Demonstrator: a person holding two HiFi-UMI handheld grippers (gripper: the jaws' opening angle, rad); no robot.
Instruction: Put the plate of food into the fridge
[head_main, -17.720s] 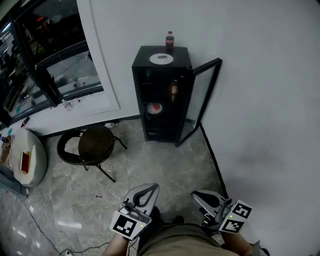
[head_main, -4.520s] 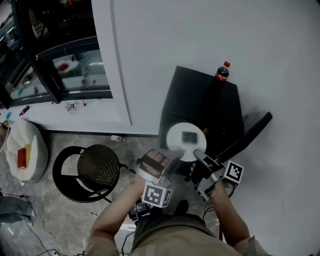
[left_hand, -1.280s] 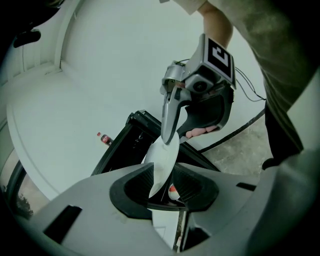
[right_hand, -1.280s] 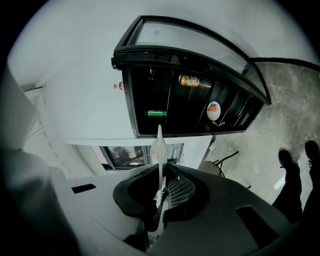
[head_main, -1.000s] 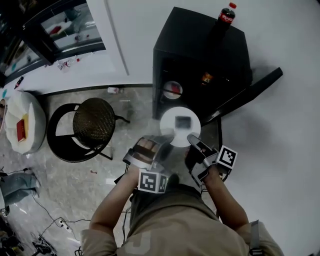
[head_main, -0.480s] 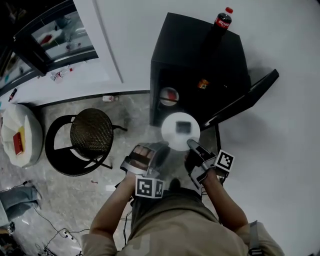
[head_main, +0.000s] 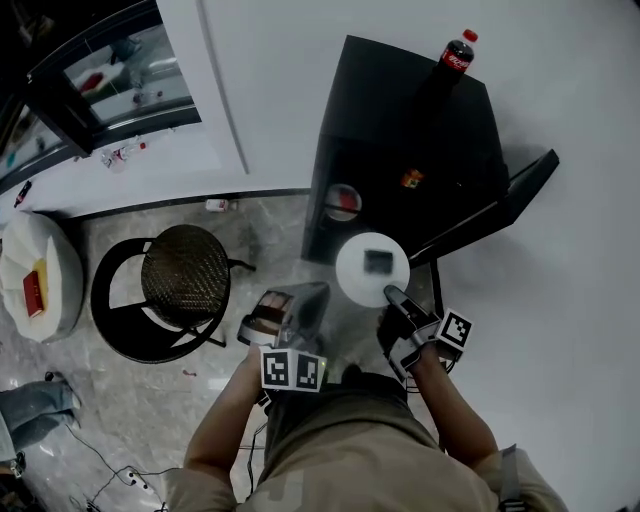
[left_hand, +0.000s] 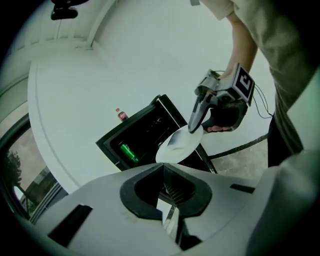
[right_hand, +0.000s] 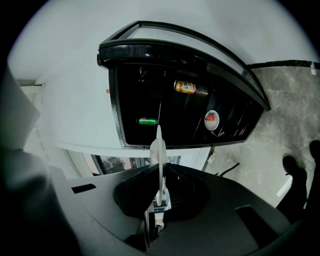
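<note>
1. We find the right claw (head_main: 393, 297) clamped on the rim of the plate of food (head_main: 356, 277).
2. The plate extends ahead of that claw, outside the open fridge (head_main: 410, 120).
3. The left claw (head_main: 308, 300) is closed, empty.

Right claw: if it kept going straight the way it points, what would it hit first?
Probably the open fridge: the plate that the right claw grips would go in first, near the green can. Depth is unclear.
</note>
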